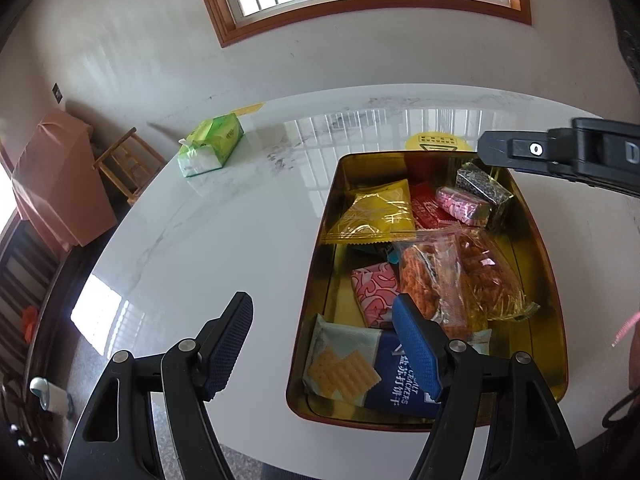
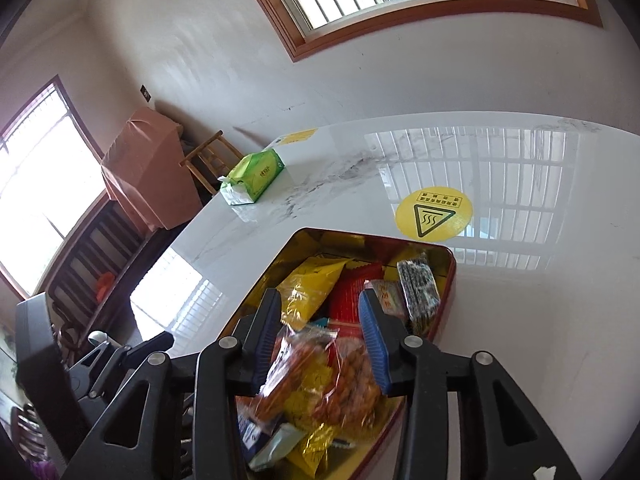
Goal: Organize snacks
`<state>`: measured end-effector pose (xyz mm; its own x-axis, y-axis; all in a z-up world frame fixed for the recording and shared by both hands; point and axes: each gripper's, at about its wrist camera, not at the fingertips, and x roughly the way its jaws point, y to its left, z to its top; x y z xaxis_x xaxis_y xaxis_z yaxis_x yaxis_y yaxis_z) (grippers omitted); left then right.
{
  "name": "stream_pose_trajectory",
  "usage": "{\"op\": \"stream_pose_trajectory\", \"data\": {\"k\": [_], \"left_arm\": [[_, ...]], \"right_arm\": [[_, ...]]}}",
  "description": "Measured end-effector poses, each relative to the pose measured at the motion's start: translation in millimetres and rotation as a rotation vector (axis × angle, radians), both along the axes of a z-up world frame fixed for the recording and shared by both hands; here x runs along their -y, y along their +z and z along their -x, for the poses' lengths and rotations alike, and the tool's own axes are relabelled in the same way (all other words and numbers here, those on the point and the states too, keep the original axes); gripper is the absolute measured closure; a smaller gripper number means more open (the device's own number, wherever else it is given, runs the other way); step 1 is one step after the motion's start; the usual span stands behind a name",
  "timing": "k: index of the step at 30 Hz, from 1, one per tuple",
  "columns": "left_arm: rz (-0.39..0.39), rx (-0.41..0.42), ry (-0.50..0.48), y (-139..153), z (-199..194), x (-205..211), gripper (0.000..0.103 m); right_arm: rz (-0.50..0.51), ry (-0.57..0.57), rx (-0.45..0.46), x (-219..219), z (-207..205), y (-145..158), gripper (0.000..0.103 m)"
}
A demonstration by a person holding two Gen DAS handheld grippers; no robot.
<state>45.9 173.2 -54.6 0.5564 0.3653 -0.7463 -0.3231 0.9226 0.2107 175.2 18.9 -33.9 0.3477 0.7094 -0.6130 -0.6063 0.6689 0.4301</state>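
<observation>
Left gripper (image 1: 324, 338) open and empty, one finger over the white tabletop (image 1: 208, 232), the other over the near end of the gold tin (image 1: 554, 304) above a blue cracker pack (image 1: 394, 384). Right gripper (image 2: 320, 344) parted over the same tin (image 2: 448, 280), pads clear of the clear bag of orange snacks (image 2: 320, 384) lying just below between them. Ahead of both, yellow packet (image 1: 378, 210), red packet (image 1: 428, 210), pink bar (image 1: 462, 205). Farther left, green tissue pack (image 1: 210, 146).

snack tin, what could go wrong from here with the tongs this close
The right tongs stand open around the clear fried-snack bags; a careless squeeze could crush them. The snack tin is heaped, so another pack may slide out. The left tongs straddle its rim and could nudge it.
</observation>
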Motion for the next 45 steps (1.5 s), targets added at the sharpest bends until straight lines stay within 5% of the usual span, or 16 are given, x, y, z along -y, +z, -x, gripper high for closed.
{"op": "stream_pose_trajectory", "data": {"k": [8,14,20,26,33,45], "left_arm": [[-0.024,0.011,-0.014,11.0,4.4,14.8,0.03],[-0.033,0.019,-0.02,19.9,8.7,24.3,0.03],[-0.057,0.029,-0.033,27.5,7.9,38.3,0.029],[-0.087,0.024,-0.056,31.4,1.6,56.8,0.026],[-0.106,0.016,-0.07,35.0,-7.1,70.6,0.025],[-0.11,0.011,-0.068,39.8,-7.7,78.1,0.025]], "right_arm": [[0.012,-0.061,0.056,46.7,12.4,5.3,0.042],[0.171,-0.226,0.11,117.2,-5.0,-14.1,0.034],[0.381,-0.433,0.053,213.3,-47.3,-57.8,0.031],[0.411,-0.566,-0.042,289.1,-82.9,-91.0,0.024],[0.48,-0.619,-0.034,317.2,-107.4,-100.2,0.0],[0.499,-0.641,-0.038,330.5,-144.1,-104.7,0.0]]}}
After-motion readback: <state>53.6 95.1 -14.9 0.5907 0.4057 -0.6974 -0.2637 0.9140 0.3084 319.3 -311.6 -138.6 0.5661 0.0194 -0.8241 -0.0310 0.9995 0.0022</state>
